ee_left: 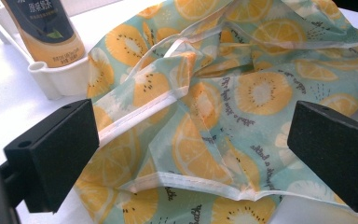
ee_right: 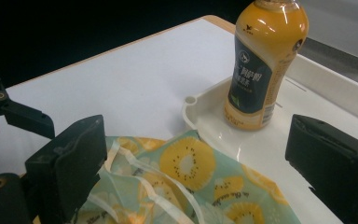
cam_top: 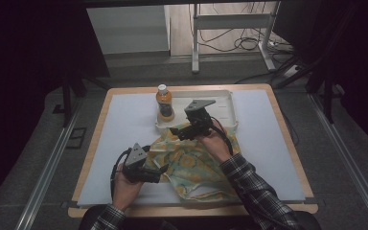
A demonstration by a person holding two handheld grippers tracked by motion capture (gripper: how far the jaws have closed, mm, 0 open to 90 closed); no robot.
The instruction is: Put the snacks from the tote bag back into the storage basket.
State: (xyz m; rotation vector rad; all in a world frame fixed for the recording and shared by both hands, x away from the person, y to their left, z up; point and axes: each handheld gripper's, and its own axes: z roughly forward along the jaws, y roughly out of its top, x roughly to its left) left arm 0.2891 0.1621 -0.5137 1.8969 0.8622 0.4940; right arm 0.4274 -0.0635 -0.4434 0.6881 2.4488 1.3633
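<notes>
two plaid sleeves come in at the bottom of the high view, each hand holding a gripper over a white mat point(cam_top: 124, 139) on the wooden table point(cam_top: 104, 103). nearest the person, the left gripper point(cam_top: 163, 168) sits low at the near left edge of a crumpled cloth point(cam_top: 191, 165), teal with orange and kiwi slices printed on it. its jaws stand wide apart, with the folded, white-hemmed cloth point(ee_left: 223, 107) lying between and beyond them, not gripped. farther out, the right gripper point(cam_top: 175, 130) hovers over the cloth's far edge, where that edge laps onto the near rim of a white tray point(cam_top: 227, 108). its jaws are also wide apart and hold nothing; beneath them lies the cloth point(ee_right: 186, 163), its corner resting over the tray point(ee_right: 261, 154). an orange drink bottle point(cam_top: 164, 103) with a white cap and dark label stands upright in the tray's left end, close beyond the right gripper's jaws point(ee_right: 261, 60). the left gripper view shows the bottle's base point(ee_left: 46, 32) in the tray corner, just beside the cloth.
</notes>
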